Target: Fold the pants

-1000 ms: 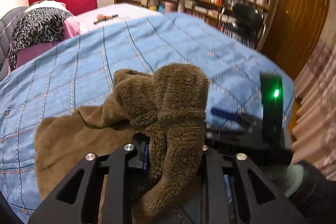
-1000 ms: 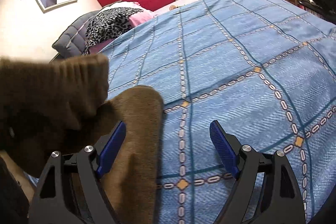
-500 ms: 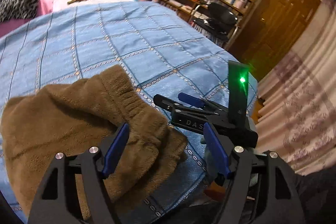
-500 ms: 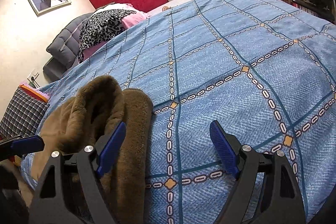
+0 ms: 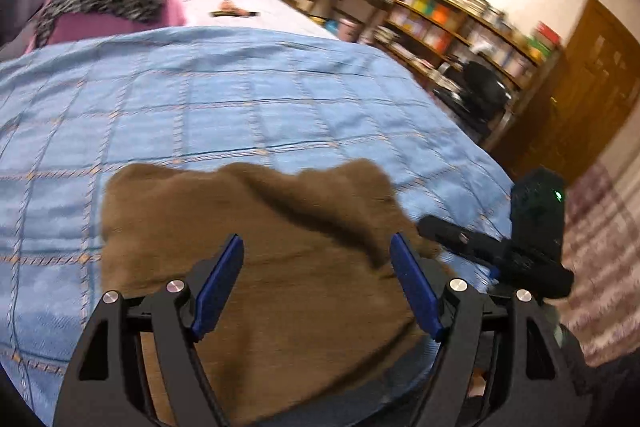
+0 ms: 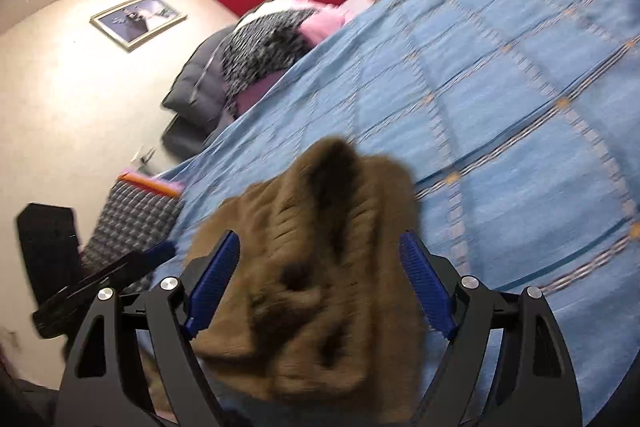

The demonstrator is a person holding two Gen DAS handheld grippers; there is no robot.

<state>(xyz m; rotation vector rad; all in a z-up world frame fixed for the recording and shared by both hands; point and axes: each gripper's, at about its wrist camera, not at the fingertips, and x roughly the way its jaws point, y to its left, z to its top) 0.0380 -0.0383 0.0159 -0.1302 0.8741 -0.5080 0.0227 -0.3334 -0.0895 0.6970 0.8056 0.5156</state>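
Fuzzy brown fleece pants (image 5: 304,263) lying bunched on the blue quilted bedspread (image 5: 240,107), close to the near edge of the bed, toward its near right corner. Already doubled over into a squat, rough pile rather than spread full length; top layer rumpled, far edge wavy, thick ridge across the middle in the right wrist view (image 6: 320,267). Judged partly done: at least one fold in place, smoothing and probably a further fold or squaring of edges left. Not possible to tell how many layers sit underneath.

Left gripper (image 5: 316,283) hovering over the pile, blue-padded fingers (image 5: 218,287) spread and opening wider, nothing pinched, fabric below the gap only. Right gripper (image 6: 320,287) likewise over the pants, fingers (image 6: 426,287) spread wide, pressing on nothing. Right gripper's black body with a green light visible past the pile's right edge (image 5: 536,227).

No readable writing or brand anywhere: both views blurred, book spines on the wooden bookshelf (image 5: 460,23) too smeared, framed picture on the wall (image 6: 138,19) illegible.
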